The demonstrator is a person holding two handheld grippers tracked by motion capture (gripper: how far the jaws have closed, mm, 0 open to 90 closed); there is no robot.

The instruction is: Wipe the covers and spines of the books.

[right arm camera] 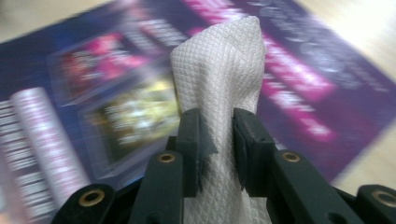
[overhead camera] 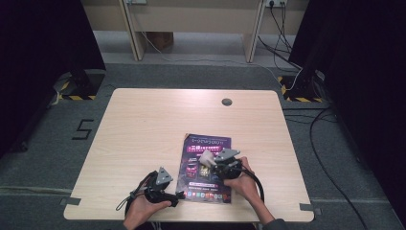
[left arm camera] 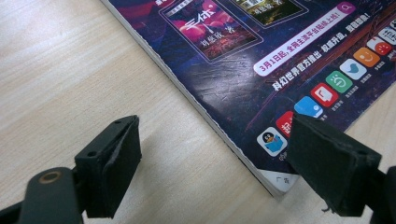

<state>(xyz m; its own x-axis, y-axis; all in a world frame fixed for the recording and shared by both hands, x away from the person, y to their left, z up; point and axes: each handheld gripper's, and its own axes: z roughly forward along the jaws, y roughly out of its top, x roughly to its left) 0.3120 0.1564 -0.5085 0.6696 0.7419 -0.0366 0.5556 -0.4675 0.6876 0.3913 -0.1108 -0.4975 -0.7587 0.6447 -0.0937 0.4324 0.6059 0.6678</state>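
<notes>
Magazine cover is dark purple-blue with pink and magenta panels, a yellow-lit panel, a pink banner strip with white lettering, a row of small app squares in red, blue, green, orange and white along its edge, and a white corner patch. Cloth is white to pale grey with a fine diamond quilted pattern; both the left gripper and right gripper are matte black with brass-coloured rivets, each topped by a grey plate. Table is pale beige woodgrain with a dark grey round grommet, floor carpet grey with black-and-yellow hazard stripes.
</notes>
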